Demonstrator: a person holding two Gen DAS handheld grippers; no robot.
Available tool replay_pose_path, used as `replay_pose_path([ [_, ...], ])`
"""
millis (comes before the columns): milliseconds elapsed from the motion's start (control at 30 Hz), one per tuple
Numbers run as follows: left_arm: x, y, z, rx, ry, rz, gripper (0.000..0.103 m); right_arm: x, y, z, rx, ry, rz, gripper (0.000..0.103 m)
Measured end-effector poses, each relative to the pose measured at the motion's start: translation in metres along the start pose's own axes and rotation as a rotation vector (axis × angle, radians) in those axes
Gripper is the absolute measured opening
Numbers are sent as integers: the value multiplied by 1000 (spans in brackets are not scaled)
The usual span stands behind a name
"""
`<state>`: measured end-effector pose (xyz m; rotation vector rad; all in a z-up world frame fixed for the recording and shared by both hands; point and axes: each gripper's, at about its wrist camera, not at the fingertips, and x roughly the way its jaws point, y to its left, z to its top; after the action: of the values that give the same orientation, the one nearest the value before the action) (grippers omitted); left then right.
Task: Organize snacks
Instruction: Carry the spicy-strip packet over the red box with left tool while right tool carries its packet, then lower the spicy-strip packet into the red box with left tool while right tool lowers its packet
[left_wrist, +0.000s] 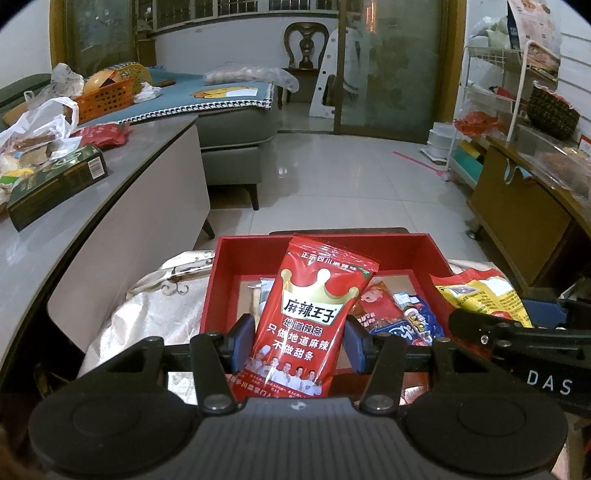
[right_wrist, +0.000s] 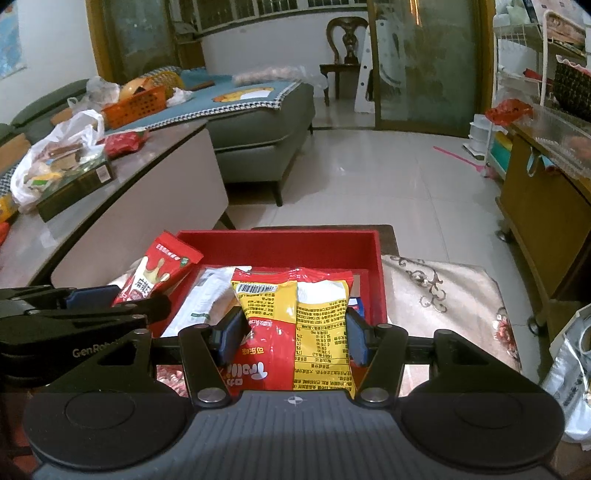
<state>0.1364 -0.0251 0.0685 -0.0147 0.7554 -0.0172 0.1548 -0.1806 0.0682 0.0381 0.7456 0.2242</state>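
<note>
The step in hand looks like loading snacks into the red box (left_wrist: 424, 251). The left gripper (left_wrist: 299, 345) is clamped on a red spicy-strip packet (left_wrist: 314, 314), held upright over the box's near left part. The right gripper (right_wrist: 290, 338) pinches a yellow-and-red snack bag (right_wrist: 295, 325) over the box's near right part. Other packets (left_wrist: 399, 314) already lie inside the box. Next, each packet probably needs lowering into a free spot in the box before the fingers let go, one hand at a time to avoid crowding.

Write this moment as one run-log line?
left gripper: holds red packet | right gripper: holds yellow packet | both over red box
</note>
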Motion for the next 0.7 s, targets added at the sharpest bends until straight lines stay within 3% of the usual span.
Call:
replay_pose_path([
  [700,10,0,7,-5,0,12,45,7,-1,3,-5,10,5,65],
])
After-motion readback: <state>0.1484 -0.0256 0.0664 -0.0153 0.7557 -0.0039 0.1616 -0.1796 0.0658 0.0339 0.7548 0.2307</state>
